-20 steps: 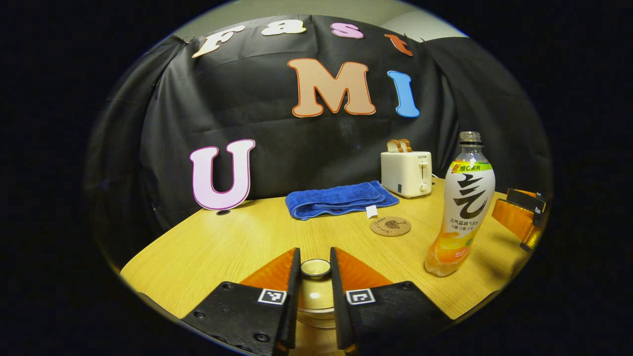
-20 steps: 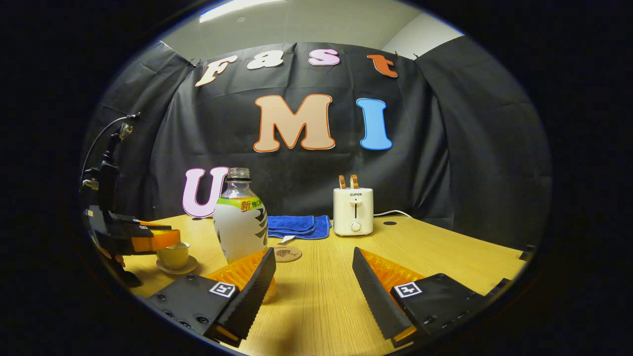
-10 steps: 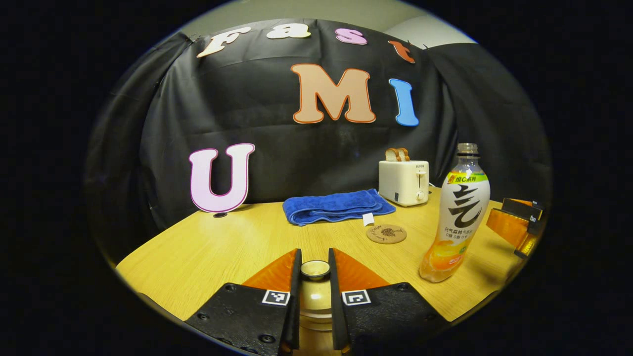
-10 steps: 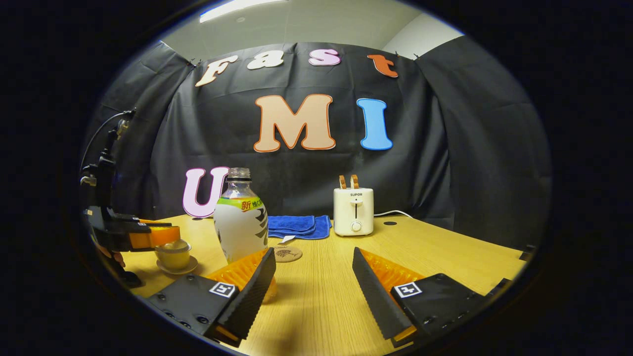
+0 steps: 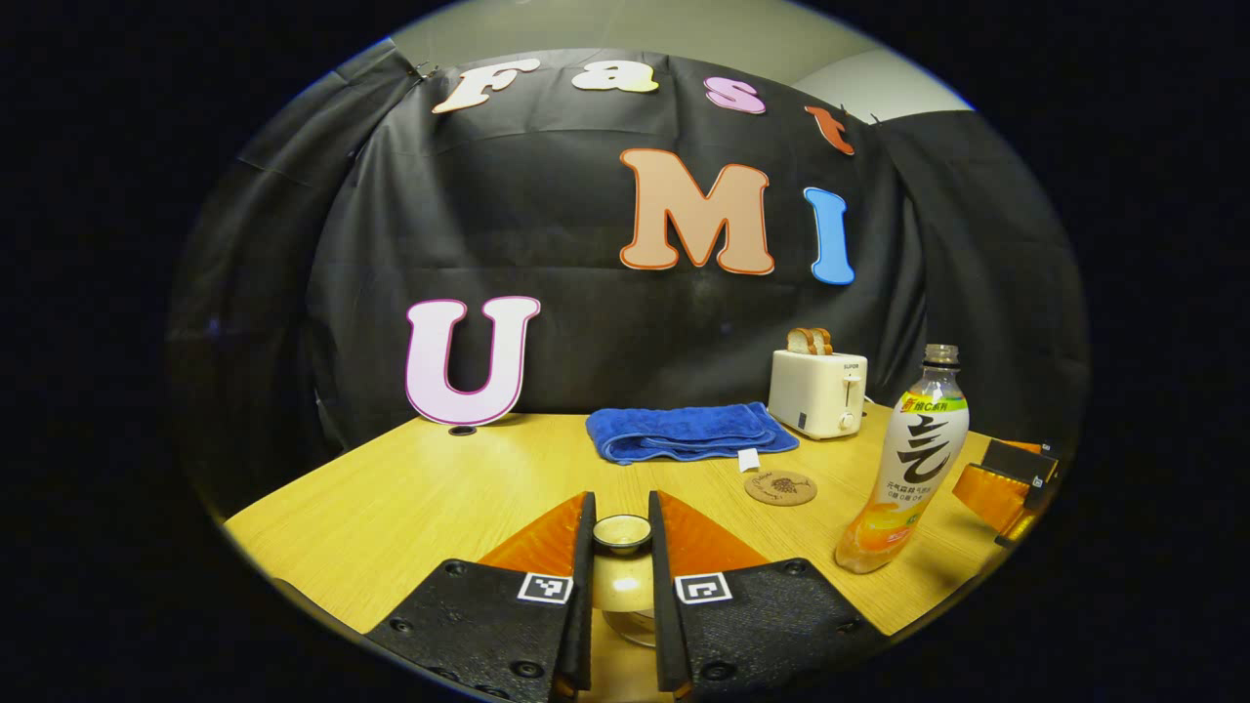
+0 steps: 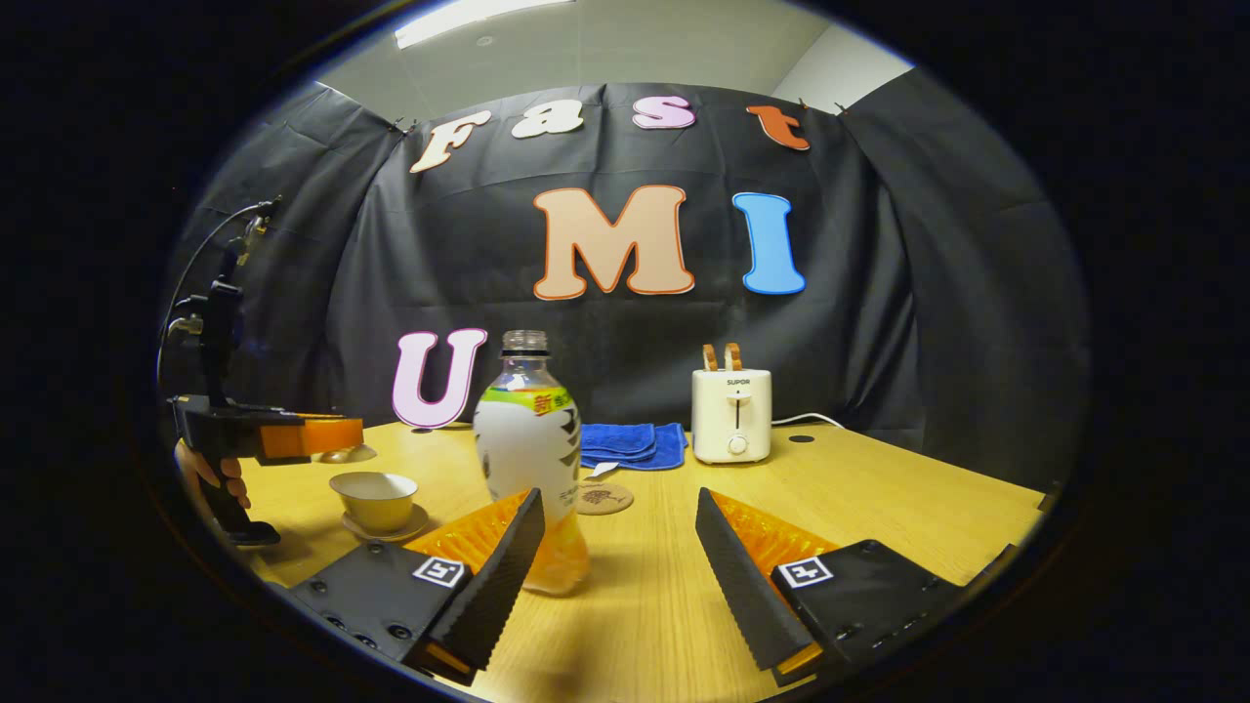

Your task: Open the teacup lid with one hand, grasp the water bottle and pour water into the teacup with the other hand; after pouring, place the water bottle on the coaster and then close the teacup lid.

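- Lid (image 5: 622,533) was off the cup (image 6: 375,499) and raised above the table (image 5: 410,508), pinched by its knob between the fingers of the left gripper (image 5: 621,571); seen from the right gripper view it hung at about 10 o'clock from the cup.
- Cup sat open on its saucer, at about 9 o'clock from the bottle (image 6: 530,483).
- Bottle stood upright and uncapped, untouched, orange liquid low in it.
- Right gripper (image 6: 619,566) was spread wide, empty, with the bottle just beyond its left finger and not yet between the two.
- Coaster (image 5: 780,487) lay bare at about 10 o'clock from the bottle in the left gripper view, near the towel (image 5: 688,433).
- Judged progress: lid-opening done; grasping, pouring, parking the bottle on the coaster and re-lidding all remained.
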`<action>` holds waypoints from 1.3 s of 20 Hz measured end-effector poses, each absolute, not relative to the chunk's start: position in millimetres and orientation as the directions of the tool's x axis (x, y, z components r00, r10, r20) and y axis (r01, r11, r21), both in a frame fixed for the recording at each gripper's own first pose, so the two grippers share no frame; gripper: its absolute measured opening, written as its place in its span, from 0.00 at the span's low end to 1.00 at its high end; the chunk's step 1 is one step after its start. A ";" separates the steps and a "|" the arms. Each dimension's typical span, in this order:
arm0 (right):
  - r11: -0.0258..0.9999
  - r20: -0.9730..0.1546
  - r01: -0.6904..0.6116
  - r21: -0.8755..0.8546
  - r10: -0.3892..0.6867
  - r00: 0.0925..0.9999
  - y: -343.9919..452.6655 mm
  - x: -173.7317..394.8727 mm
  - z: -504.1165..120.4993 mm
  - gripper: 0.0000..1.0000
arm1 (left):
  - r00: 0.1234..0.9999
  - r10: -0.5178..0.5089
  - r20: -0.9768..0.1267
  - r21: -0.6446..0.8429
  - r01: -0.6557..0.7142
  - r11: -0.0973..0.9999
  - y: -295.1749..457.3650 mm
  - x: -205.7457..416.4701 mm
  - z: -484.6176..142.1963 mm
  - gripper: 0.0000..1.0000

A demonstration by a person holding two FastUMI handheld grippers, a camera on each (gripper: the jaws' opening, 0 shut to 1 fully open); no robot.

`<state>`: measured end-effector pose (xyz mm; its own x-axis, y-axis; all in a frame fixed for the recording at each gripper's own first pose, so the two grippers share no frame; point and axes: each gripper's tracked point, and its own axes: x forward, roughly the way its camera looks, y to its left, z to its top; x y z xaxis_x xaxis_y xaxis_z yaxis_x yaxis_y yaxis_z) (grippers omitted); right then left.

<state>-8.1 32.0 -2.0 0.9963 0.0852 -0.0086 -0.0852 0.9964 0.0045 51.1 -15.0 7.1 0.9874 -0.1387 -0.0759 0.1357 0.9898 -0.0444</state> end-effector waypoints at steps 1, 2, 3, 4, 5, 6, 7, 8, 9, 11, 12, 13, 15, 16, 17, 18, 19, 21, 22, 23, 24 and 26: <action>0.996 -0.009 -0.094 0.005 0.094 0.996 35.1 -8.8 -2.5 0.99 | 0.989 -0.132 -0.073 -0.044 0.129 0.991 -10.9 49.7 8.7 0.23; 0.995 -0.010 -0.102 0.006 0.102 0.995 38.1 -9.3 -2.0 0.97 | 0.990 -0.125 -0.072 -0.044 0.122 0.992 -6.7 48.5 9.0 0.23; 0.994 -0.010 -0.109 0.006 0.109 0.994 42.6 -10.2 -2.9 0.99 | 0.991 -0.118 -0.070 -0.046 0.115 0.992 -2.1 46.8 9.6 0.24; 0.993 -0.012 -0.115 0.007 0.115 0.993 45.5 -10.8 -3.2 0.97 | 0.991 -0.109 -0.074 -0.050 0.105 0.993 2.1 45.6 8.9 0.23; 0.993 -0.018 -0.121 0.007 0.121 0.992 49.1 -9.6 -4.5 0.99 | 0.992 -0.099 -0.075 -0.056 0.095 0.994 6.8 44.0 8.2 0.22; 0.992 -0.023 -0.123 0.008 0.124 0.992 50.8 -8.9 -5.4 0.99 | 0.993 -0.093 -0.070 -0.065 0.089 0.994 9.7 42.9 9.9 0.23; 0.992 -0.031 -0.124 0.008 0.124 0.992 51.9 -8.7 -6.6 0.98 | 0.994 -0.089 -0.069 -0.073 0.084 0.994 11.6 42.0 10.6 0.23; 0.992 -0.039 -0.126 0.009 0.126 0.991 53.9 -7.6 -7.2 0.98 | 0.994 -0.084 -0.067 -0.078 0.079 0.994 14.9 41.5 9.3 0.24; 0.991 -0.049 -0.131 0.010 0.131 0.990 57.5 -6.5 -9.0 0.98 | 0.995 -0.078 -0.065 -0.081 0.073 0.994 18.1 40.6 10.2 0.23; 0.989 -0.062 -0.145 0.010 0.145 0.987 63.8 -5.6 -10.8 0.97 | 0.996 -0.066 -0.061 -0.079 0.062 0.995 24.0 38.8 10.8 0.23; 0.988 -0.069 -0.154 0.010 0.154 0.986 67.6 -4.4 -11.4 0.97 | 0.996 -0.067 -0.064 -0.076 0.062 0.995 24.8 38.3 10.9 0.23; 0.987 -0.077 -0.162 0.008 0.162 0.984 71.9 -3.7 -13.7 0.97 | 0.996 -0.064 -0.062 -0.075 0.060 0.995 25.7 38.0 12.2 0.22; 0.984 -0.090 -0.180 0.008 0.180 0.980 80.7 -0.4 -16.4 0.97 | 0.997 -0.061 -0.052 -0.075 0.057 0.996 27.5 36.3 17.3 0.23; 0.982 -0.098 -0.187 0.007 0.187 0.977 84.9 2.4 -17.1 0.97 | 0.997 -0.058 -0.044 -0.073 0.055 0.996 29.7 35.4 20.2 0.23; 0.981 -0.111 -0.193 0.006 0.192 0.975 89.2 5.3 -19.5 0.97 | 0.998 -0.054 -0.040 -0.070 0.051 0.996 31.5 35.3 22.2 0.23; 0.980 -0.125 -0.198 0.005 0.197 0.973 91.4 8.4 -21.4 0.97 | 0.998 -0.051 -0.037 -0.069 0.048 0.996 33.3 34.7 23.5 0.24; 0.981 -0.140 -0.196 0.005 0.195 0.971 91.3 11.6 -25.2 0.97 | 0.998 -0.048 -0.036 -0.069 0.045 0.997 34.6 33.9 24.5 0.23; 0.982 -0.164 -0.190 0.007 0.188 0.968 92.3 16.6 -28.8 0.98 | 0.998 -0.044 -0.034 -0.069 0.041 0.997 37.6 33.3 26.4 0.24; 0.983 -0.170 -0.183 0.008 0.182 0.968 91.5 18.7 -28.7 0.98 | 0.998 -0.043 -0.034 -0.070 0.041 0.997 38.5 33.8 26.5 0.24; 0.984 -0.175 -0.178 0.007 0.176 0.969 90.5 20.9 -30.1 0.99 | 0.999 -0.043 -0.034 -0.071 0.040 0.997 39.6 33.2 27.4 0.23; 0.984 -0.183 -0.176 0.006 0.174 0.968 90.2 22.9 -31.1 0.99 | 0.999 -0.041 -0.034 -0.073 0.038 0.997 41.0 33.6 27.0 0.23; 0.985 -0.201 -0.171 0.004 0.168 0.965 90.6 27.0 -35.3 1.00 | 0.999 -0.038 -0.039 -0.075 0.035 0.997 42.6 33.8 26.4 0.23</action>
<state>27.0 90.6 -35.3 0.9651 0.1678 -0.2011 -0.1705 0.9853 0.0039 33.8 42.6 26.4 0.9985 -0.0379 -0.0393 0.0349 0.9966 -0.0751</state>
